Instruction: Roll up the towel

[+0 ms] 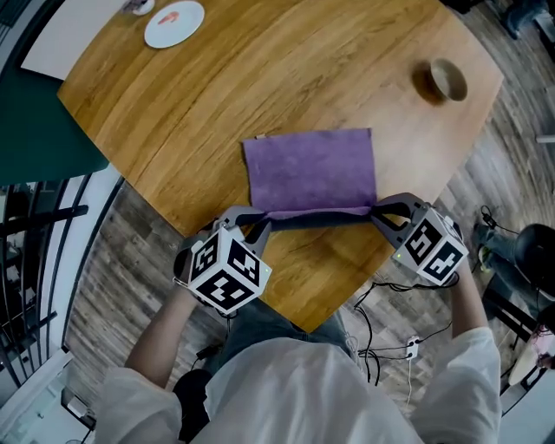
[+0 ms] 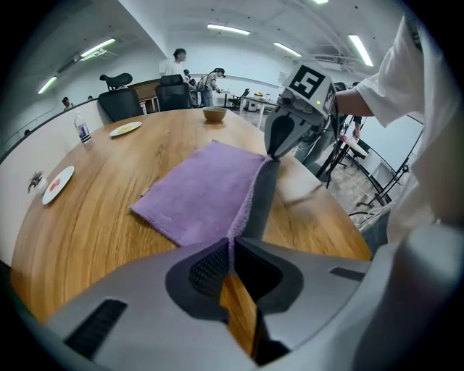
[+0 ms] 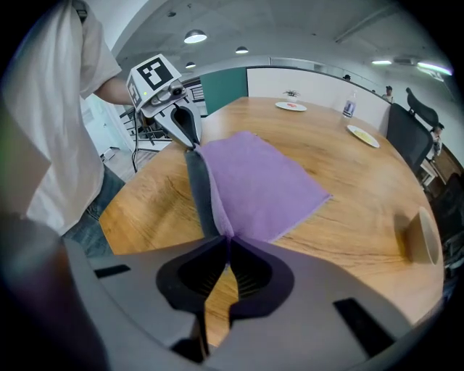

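A purple towel (image 1: 312, 169) lies flat on the round wooden table (image 1: 260, 87), with its near edge raised off the wood and stretched between my two grippers. My left gripper (image 1: 263, 218) is shut on the towel's near left corner, and my right gripper (image 1: 375, 208) is shut on its near right corner. In the left gripper view the jaws (image 2: 230, 243) pinch the purple hem (image 2: 239, 217), and the right gripper (image 2: 279, 148) holds the far end of that edge. In the right gripper view the jaws (image 3: 226, 243) pinch the towel (image 3: 257, 185), with the left gripper (image 3: 190, 138) opposite.
A white plate (image 1: 173, 23) sits at the table's far left and a wooden bowl (image 1: 442, 80) at the far right. The table edge runs just below both grippers. Cables (image 1: 381, 342) lie on the floor. Office chairs (image 2: 119, 101) and people stand beyond the table.
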### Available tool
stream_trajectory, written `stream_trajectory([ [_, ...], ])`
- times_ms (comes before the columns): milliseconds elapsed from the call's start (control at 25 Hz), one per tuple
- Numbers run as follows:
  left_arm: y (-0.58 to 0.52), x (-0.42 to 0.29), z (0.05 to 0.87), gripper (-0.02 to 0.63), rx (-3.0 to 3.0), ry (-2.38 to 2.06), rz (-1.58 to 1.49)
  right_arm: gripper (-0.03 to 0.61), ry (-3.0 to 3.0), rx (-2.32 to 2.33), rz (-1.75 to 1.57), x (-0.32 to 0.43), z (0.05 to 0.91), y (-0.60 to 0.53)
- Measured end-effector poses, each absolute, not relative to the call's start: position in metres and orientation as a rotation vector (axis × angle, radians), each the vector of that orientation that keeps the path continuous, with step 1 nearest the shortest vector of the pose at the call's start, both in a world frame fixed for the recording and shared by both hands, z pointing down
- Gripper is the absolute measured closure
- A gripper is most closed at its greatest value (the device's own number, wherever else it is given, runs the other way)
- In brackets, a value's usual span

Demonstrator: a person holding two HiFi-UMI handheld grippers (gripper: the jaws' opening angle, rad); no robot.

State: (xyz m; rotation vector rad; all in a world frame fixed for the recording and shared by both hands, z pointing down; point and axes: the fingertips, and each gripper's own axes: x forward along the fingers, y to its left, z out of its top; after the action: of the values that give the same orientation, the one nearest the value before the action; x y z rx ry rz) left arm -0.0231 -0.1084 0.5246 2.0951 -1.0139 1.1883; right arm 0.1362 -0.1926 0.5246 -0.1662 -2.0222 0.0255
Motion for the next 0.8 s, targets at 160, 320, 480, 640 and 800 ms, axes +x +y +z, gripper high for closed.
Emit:
stream_trajectory([
  [160,-0.112,-0.028,0.526,0.565,2.060,-1.068,1.138,0.526,-2.044,-0.103,0.010,0.134,0.527,-0.202],
  [320,-0.113,-0.040,0.514,0.500,2.038,-1.113,1.070,0.483,-2.068,-0.041,-0.002,0.138,0.517,-0.213],
  [480,-0.111,-0.040,0.486,0.479,2.101,-1.133,1.075,0.465,-2.112,-0.039,-0.038,0.137,0.491,-0.206],
  [640,-0.097,-0.012,0.482,0.483,2.201,-0.998,1.160,0.479,-2.095,-0.145,-0.068,0.134,0.488,-0.180],
  [800,-0.088,0.002,0.511,0.491,2.219,-0.935,1.276,0.494,-2.034,-0.192,-0.120,0.134,0.518,-0.169],
])
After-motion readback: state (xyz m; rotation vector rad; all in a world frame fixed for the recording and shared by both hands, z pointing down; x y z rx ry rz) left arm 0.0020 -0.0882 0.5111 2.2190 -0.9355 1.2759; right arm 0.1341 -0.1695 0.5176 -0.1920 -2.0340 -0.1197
